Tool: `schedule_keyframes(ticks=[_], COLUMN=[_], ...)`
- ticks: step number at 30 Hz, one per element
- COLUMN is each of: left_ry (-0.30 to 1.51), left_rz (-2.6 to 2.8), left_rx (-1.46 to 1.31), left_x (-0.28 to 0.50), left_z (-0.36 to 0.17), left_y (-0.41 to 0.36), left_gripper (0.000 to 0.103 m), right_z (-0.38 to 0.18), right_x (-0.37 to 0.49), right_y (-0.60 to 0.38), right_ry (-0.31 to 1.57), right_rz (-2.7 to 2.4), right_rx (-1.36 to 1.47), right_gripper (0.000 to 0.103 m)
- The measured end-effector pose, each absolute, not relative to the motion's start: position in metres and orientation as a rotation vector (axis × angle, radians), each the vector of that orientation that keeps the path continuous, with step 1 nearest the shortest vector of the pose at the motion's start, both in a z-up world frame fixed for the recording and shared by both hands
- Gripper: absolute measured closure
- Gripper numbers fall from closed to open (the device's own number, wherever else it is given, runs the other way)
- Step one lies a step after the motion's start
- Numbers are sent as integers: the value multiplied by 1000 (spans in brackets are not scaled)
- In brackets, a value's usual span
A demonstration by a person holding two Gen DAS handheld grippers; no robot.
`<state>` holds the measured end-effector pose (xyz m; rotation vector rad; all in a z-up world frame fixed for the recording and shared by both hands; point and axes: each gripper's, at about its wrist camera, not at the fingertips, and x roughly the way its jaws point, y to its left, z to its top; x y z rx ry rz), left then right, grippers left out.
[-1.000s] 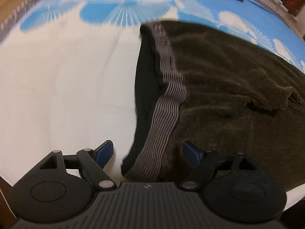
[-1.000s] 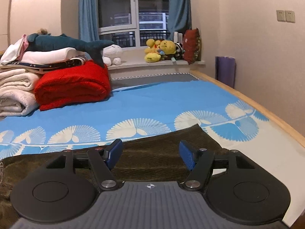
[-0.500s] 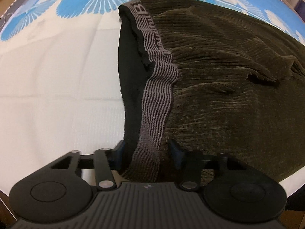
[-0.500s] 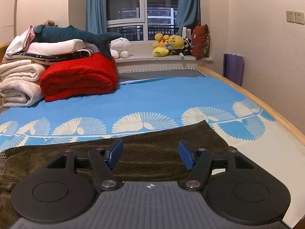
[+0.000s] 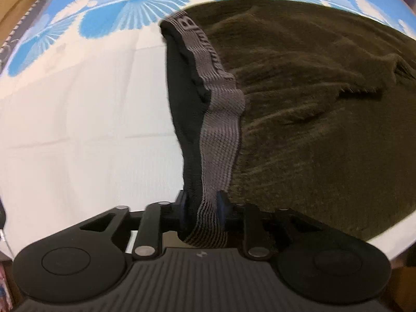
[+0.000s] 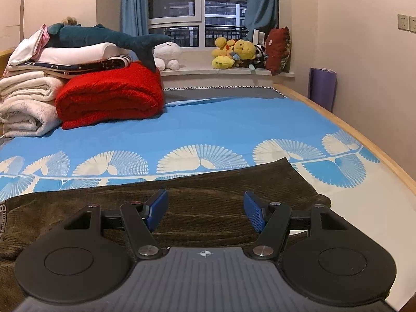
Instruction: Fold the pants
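Observation:
Dark olive corduroy pants (image 5: 312, 119) lie spread on the bed, their grey striped waistband (image 5: 221, 140) running toward me in the left wrist view. My left gripper (image 5: 201, 205) points steeply down, its jaws closing on the near end of that waistband, and the blue pads press the band from both sides. In the right wrist view the same pants (image 6: 208, 189) stretch across the sheet. My right gripper (image 6: 205, 212) hovers open just above the pants, with nothing between its fingers.
The bed sheet (image 6: 234, 119) is blue with white fan prints and a white band (image 5: 78, 130) near the front edge. A red blanket (image 6: 109, 96) and stacked white bedding (image 6: 26, 104) with a shark plush (image 6: 98, 36) sit at the back left. A wooden bed rail (image 6: 364, 143) runs along the right.
My left gripper's jaws went from wide open to pinched on the waistband end, and its view rolled a little. The right gripper stayed open and nearly still.

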<state>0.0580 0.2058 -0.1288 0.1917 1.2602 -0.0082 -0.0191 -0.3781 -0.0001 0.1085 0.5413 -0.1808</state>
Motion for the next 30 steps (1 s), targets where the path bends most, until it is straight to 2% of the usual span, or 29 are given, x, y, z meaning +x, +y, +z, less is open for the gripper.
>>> schedule_keyframes(ticks=[3, 5, 6, 9, 13, 30], left_ry=[1145, 1088, 1073, 1117, 1286, 1171], left_rz=[8, -55, -98, -204, -199, -120], left_rx=[247, 189, 156, 153, 358, 230], left_x=[59, 58, 57, 56, 49, 63], left_z=[-110, -98, -94, -99, -137, -112], left_y=[198, 195, 193, 180, 161, 167], left_gripper=[70, 62, 62, 58, 56, 49], right_z=[-1, -1, -1, -2, -3, -5], right_x=[-20, -21, -22, -23, -24, -25], right_y=[-378, -380, -381, -384, -388, -397], right_ry=[548, 549, 549, 552, 557, 574], right_rz=[-179, -179, -180, -187, -195, -210], right_rx=[107, 104, 102, 100, 107, 101], right_gripper=[37, 36, 35, 35, 35, 33])
